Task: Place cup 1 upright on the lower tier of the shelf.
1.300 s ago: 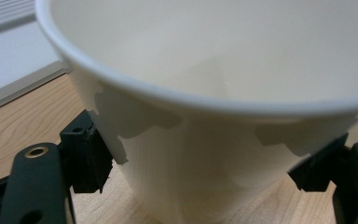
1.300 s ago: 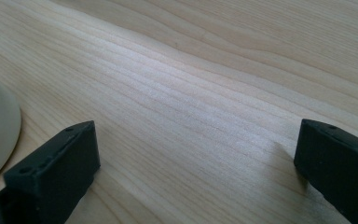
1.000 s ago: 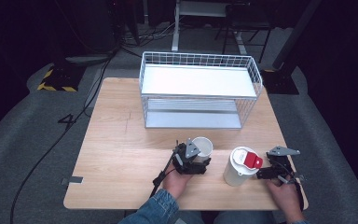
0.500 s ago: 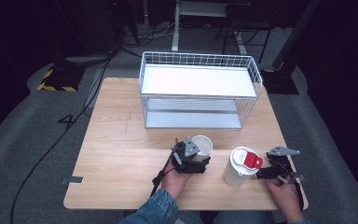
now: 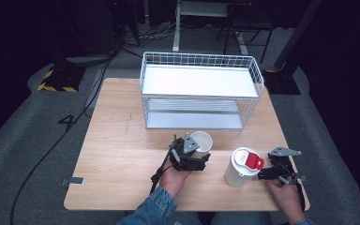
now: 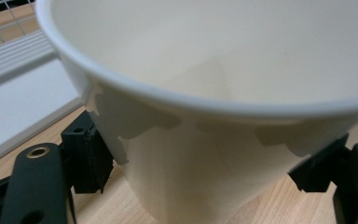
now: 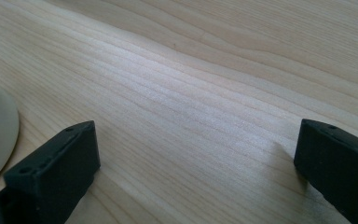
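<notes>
Left tongs (image 5: 198, 151) pinch a white paper cup (image 5: 201, 142) near the desk's (image 5: 117, 154) front edge. Right tongs (image 5: 265, 174) gape apart just beside a lidded tumbler (image 5: 240, 167).

The cup (image 6: 223, 116) is matt white paper with a smooth rolled rim. The desk (image 5: 117, 159) is pale, smooth-grained wood. The basket (image 5: 201, 61) is white-coated wire.

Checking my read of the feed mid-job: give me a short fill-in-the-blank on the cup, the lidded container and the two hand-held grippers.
1. The left hand-held gripper is shut on the white paper ____.
2. The white container has a ____ flap on its lid.
3. The right hand-held gripper has its jaws ____, with bare wooden table between them.
4. The wire rack stands ____ the paper cup in the high view.

Missing words: cup; red; open; behind
</notes>
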